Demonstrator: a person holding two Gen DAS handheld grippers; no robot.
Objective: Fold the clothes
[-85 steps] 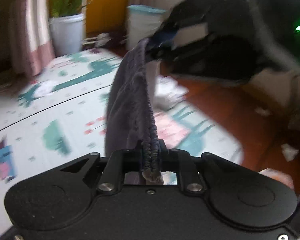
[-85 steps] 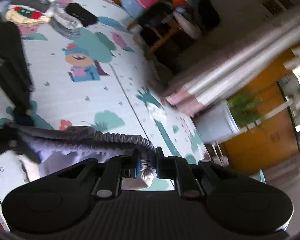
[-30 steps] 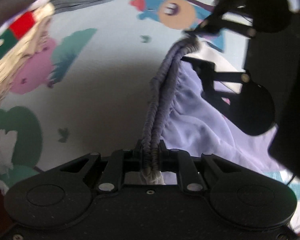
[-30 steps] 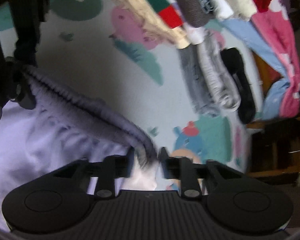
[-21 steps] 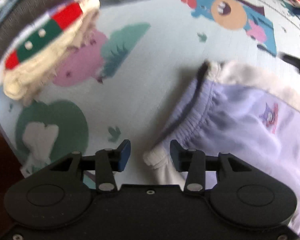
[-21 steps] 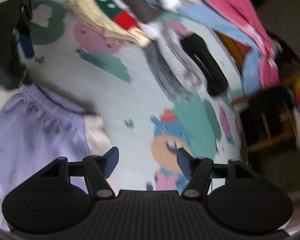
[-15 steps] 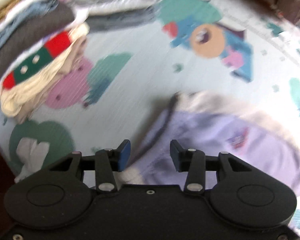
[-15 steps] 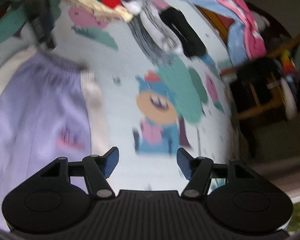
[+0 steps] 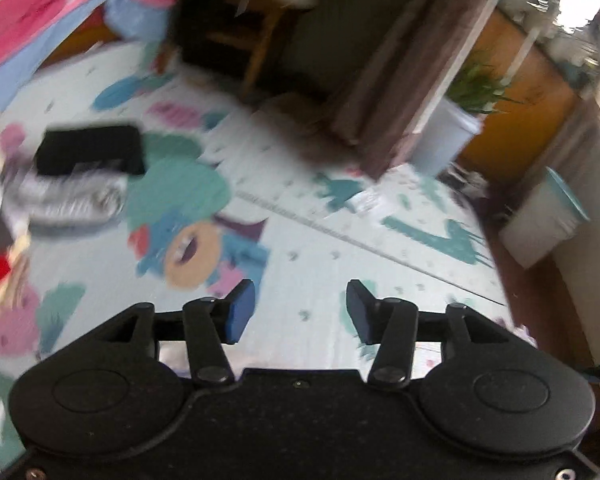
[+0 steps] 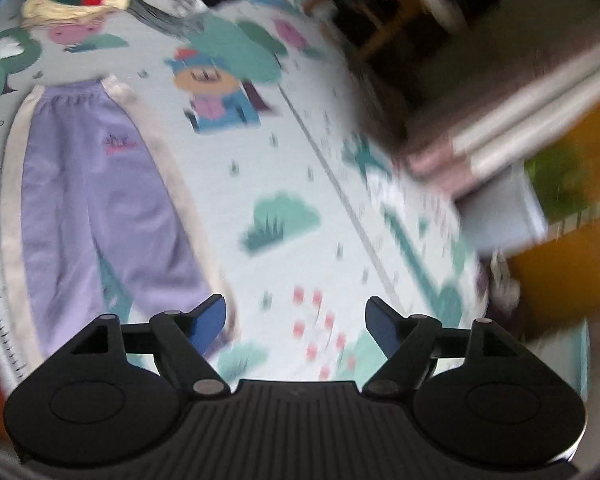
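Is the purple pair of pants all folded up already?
No, the purple pants lie spread out flat on the play mat, both legs stretched long.

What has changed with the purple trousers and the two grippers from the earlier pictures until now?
Both grippers let go of the waistband they had pinched. The purple trousers now lie spread flat on the play mat, legs toward the camera. The left gripper and right gripper are open, empty and have swung away; the left view no longer shows the trousers. The folded clothes pile stayed beyond the waistband.

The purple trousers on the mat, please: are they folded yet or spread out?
Spread out: the trousers lie flat on the mat, waistband and both legs showing, not folded.
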